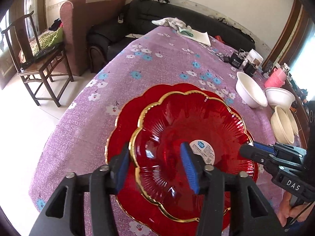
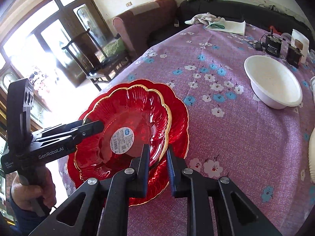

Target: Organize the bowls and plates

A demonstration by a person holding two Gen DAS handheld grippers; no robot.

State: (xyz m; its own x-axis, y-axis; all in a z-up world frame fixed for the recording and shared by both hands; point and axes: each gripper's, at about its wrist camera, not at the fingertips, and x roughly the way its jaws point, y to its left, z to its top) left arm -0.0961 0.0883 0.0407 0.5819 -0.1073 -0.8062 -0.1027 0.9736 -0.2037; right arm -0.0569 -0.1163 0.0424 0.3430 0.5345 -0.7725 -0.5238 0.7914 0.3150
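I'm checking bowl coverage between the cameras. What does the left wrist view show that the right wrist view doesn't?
Only the left wrist view: the cream bowls stacked at the table's right side, a second white bowl, and a pink cup.
Only the right wrist view: the glass doors and the hand holding the left gripper.
Both: the two stacked red plates, one white bowl, and the floral tablecloth.

Red glass plates (image 1: 189, 137): 2, stacked, at 6 o'clock. White bowls (image 1: 250, 92): 2, at 3 o'clock. Cream bowls (image 1: 283, 125): 2, nested, at 3 o'clock.
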